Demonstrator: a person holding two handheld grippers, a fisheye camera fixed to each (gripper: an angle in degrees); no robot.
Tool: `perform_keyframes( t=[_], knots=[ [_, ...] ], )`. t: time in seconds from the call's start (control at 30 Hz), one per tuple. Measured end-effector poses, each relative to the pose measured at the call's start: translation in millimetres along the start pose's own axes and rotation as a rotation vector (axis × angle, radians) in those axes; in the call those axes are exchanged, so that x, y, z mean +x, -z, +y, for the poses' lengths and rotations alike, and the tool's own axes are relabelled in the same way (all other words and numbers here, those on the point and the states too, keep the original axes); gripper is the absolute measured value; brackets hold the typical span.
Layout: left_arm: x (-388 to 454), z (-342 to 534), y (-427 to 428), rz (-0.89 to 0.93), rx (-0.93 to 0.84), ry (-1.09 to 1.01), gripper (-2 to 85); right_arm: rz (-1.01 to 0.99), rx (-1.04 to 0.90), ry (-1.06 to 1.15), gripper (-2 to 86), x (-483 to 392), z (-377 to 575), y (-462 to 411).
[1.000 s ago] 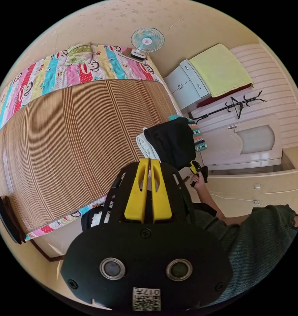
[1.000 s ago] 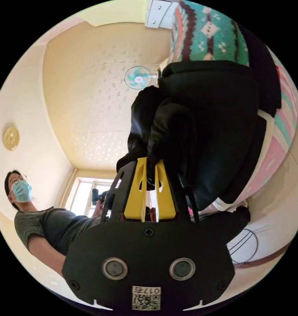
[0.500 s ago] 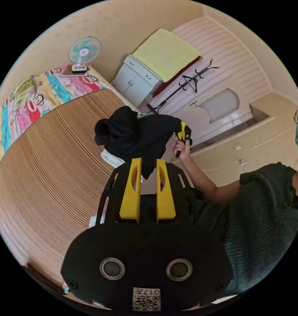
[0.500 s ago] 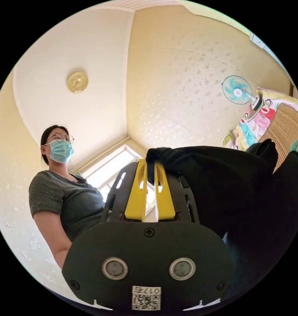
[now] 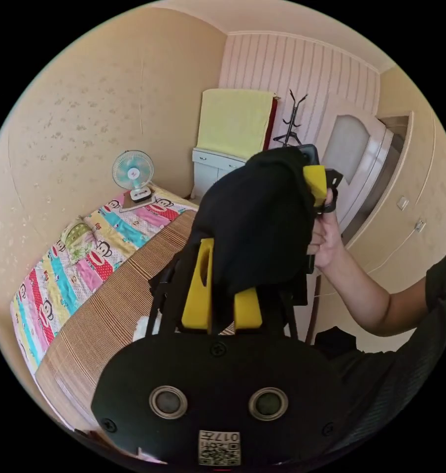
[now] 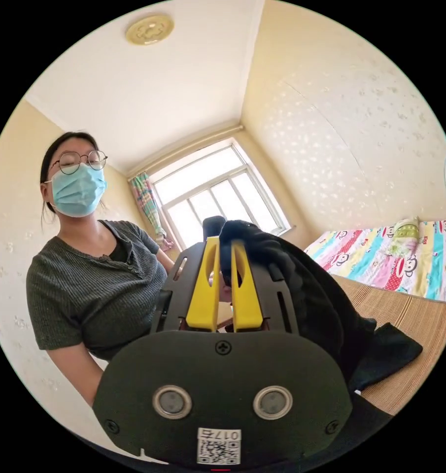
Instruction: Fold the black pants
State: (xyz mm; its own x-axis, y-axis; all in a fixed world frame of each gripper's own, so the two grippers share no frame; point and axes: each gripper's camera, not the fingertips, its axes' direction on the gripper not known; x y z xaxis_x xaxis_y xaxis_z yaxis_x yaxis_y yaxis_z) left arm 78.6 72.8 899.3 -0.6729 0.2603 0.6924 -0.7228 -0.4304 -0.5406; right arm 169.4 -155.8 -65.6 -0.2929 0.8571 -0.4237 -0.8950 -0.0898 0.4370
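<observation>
While the bunched black fabric pants [image 5: 255, 226] hang in the air above the ribbed woven bamboo mat [image 5: 109, 315], the left gripper [image 5: 222, 290] has its yellow jaws apart, with cloth draped between and over them but not pinched. To its right, the right gripper [image 6: 224, 286] has its jaws pressed together on a fold of the pants. The garment should be raised until its lowest part clears the mat, then spread flat. Open mat lies near the striped cartoon-print bedsheet [image 5: 80, 261]; the mat's near edge warrants care.
</observation>
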Motion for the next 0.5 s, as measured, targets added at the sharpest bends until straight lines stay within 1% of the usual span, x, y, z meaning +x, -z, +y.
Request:
perform_keyframes(
  t=[0.07, 0.13, 0.27, 0.33, 0.37, 0.43, 0.47, 0.5],
  knots=[
    [-12, -1, 25, 0.168, 0.061, 0.068, 4.9, 0.076, -0.051, 0.023, 3.4, -25, 4, -7],
    [-24, -6, 42, 0.238, 0.100, 0.166, 4.9, 0.153, -0.033, 0.032, 4.5, -56, 24, -7],
    [-18, -21, 90, 0.251, 0.192, 0.200, 4.8, 0.305, 0.070, -0.020, 6.1, -91, 81, 4],
    [-12, -28, 115, 0.254, 0.247, 0.230, 4.8, 0.464, 0.087, -0.127, 8.0, -100, 127, -1],
    [-7, -33, 133, 0.237, 0.286, 0.248, 4.9, 0.493, 0.091, -0.152, 9.3, -102, 138, -4],
    [1, -44, 162, 0.204, 0.338, 0.258, 4.9, 0.605, 0.064, -0.206, 15.3, -110, 171, -32],
    [6, -52, 180, 0.186, 0.368, 0.249, 4.9, 0.651, 0.044, -0.223, 16.9, -111, 177, -42],
    [10, -57, 188, 0.178, 0.383, 0.240, 5.0, 0.721, -0.006, -0.244, 19.2, -114, 184, -66]
  ],
)
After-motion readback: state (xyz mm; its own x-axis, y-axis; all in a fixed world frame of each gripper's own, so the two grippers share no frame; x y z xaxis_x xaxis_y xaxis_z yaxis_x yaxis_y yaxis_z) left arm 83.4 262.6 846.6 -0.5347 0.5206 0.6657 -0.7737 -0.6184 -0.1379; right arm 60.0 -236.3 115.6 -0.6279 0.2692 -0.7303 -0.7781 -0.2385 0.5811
